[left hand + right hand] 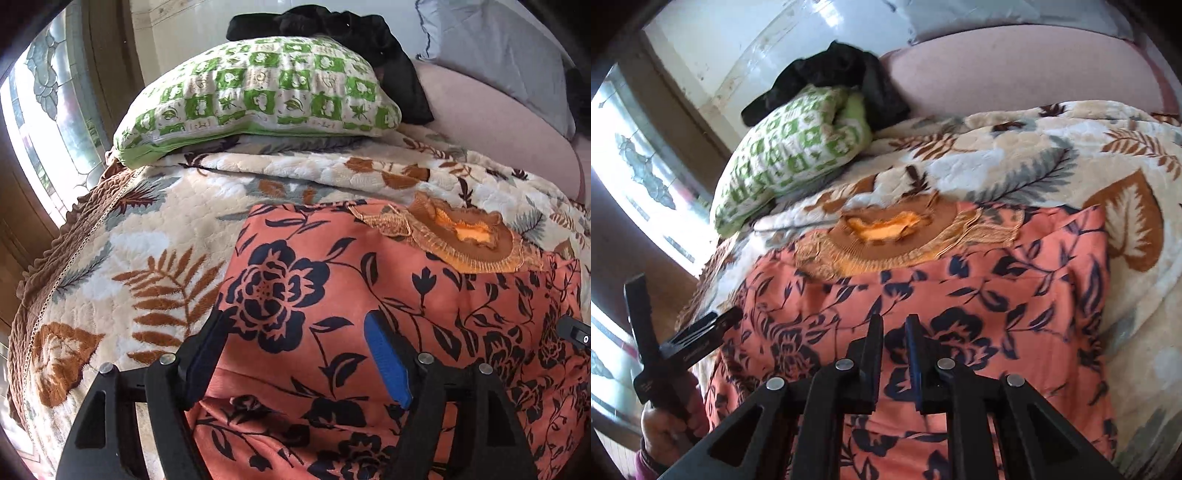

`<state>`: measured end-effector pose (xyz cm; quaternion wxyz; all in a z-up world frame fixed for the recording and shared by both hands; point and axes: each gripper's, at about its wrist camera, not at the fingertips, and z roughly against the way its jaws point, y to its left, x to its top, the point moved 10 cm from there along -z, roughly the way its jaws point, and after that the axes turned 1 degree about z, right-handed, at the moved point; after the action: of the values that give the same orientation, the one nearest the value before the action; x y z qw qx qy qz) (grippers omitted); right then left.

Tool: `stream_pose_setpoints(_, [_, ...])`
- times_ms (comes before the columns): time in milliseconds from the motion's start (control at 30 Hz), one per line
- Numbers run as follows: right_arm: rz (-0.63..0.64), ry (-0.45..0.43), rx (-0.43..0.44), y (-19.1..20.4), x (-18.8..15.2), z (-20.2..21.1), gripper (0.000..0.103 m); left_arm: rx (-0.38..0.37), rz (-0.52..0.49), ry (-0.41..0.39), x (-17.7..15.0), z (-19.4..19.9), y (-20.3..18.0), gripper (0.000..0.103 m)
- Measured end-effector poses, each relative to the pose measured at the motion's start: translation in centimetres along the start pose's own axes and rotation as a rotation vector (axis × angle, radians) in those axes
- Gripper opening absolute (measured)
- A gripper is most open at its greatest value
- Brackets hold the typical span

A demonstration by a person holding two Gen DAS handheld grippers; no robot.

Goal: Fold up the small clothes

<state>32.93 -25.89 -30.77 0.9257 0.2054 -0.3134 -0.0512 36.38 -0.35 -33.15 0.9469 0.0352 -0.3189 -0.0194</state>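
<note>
Above the orange floral garment (332,295), the left hand-held gripper (295,332) gapes empty; the right hand-held gripper (894,325) stands slightly parted, empty.

Both black plastic grippers, left gripper (299,332) and right gripper (894,334), carry blue ribbed pads inside their jaws and silver round screws behind them; a magenta sleeve cuff (646,463) shows.

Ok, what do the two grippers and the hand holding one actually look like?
Both are matte black frames with triangular cut-outs and silver pivot pins. The left gripper has blue ribbed pads; the right gripper has black fingers, one faced dark blue. In the right wrist view, a hand grips the left one's black handle, with a purplish cuff.
</note>
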Motion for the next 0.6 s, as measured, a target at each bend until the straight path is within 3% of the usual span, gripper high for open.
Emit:
stream_pose_setpoints(100, [0.093,0.232,0.0,1.8,-4.3,-3.8,0.016,0.035,-0.011,0.087,-1.4,-1.7,0.3,0.078])
stream_pose_setpoints(233, [0.136,0.231,-0.015,2.4,-4.6,-3.3,0.015,-0.004,0.106,0.038,-0.2,-0.5,1.9,0.078])
stream_pose_setpoints(333, [0.124,0.156,0.068,4.0,-3.0,-2.1,0.015,0.022,0.204,0.015,0.2,0.0,4.3,0.078])
stream_pose_setpoints(433, [0.111,0.101,0.119,6.2,-1.3,-2.0,0.015,0.06,0.259,0.043,-0.6,-0.4,6.4,0.078])
stream_pose_setpoints(600, [0.127,0.139,0.16,11.0,0.4,-6.3,0.015,0.083,0.259,0.118,-2.5,-1.8,7.9,0.078])
